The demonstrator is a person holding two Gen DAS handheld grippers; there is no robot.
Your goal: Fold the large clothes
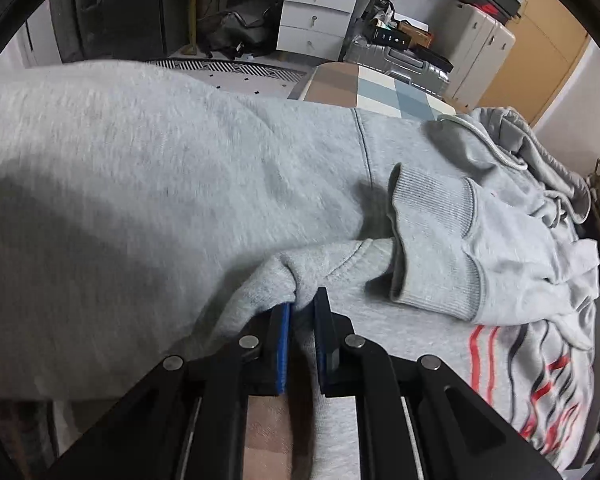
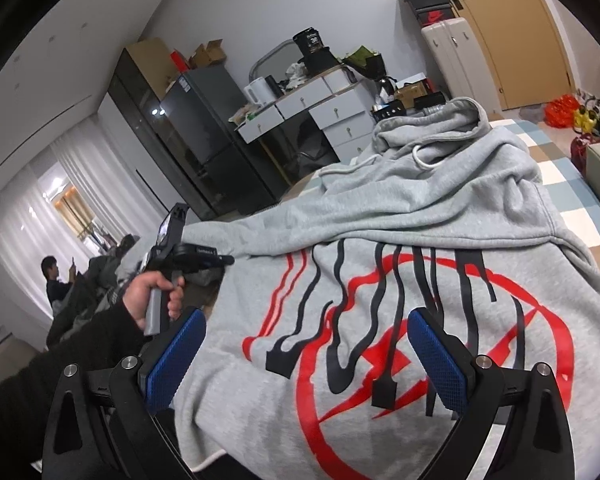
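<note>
The grey hoodie (image 2: 380, 280) lay spread over the bed with the checked cover (image 2: 560, 184), its red and black printed front facing up and its hood (image 2: 448, 128) bunched at the far end, a white drawstring (image 2: 420, 160) looped across it. In my left wrist view one sleeve was folded back over the body, its ribbed cuff (image 1: 432, 240) resting on the grey fabric just above the print. My left gripper (image 1: 302, 304) was clenched on a pinch of the hoodie's fabric, a gathered fold squeezed between the blue pad and the dark one, with cloth hanging down through the gap toward the camera. My right gripper (image 2: 304, 344) hung released over the printed chest, its blue pads (image 2: 176, 360) standing wide apart and touching nothing I could make out. From that same view I saw the operator's left hand (image 2: 156, 296), in a dark sleeve, gripping the handle of the other tool at the hoodie's left edge. Beyond the bed stood a white desk with drawers (image 2: 324, 108), cluttered on top, a dark refrigerator (image 2: 204, 120) beside it, a pale suitcase (image 2: 448, 56) with shoeboxes stacked on it, and a wooden door (image 2: 512, 32). A silver hard case (image 1: 400, 60) sat on the floor near the drawers. Far off to the left a seated person (image 2: 56, 280) was by the curtained window.
</note>
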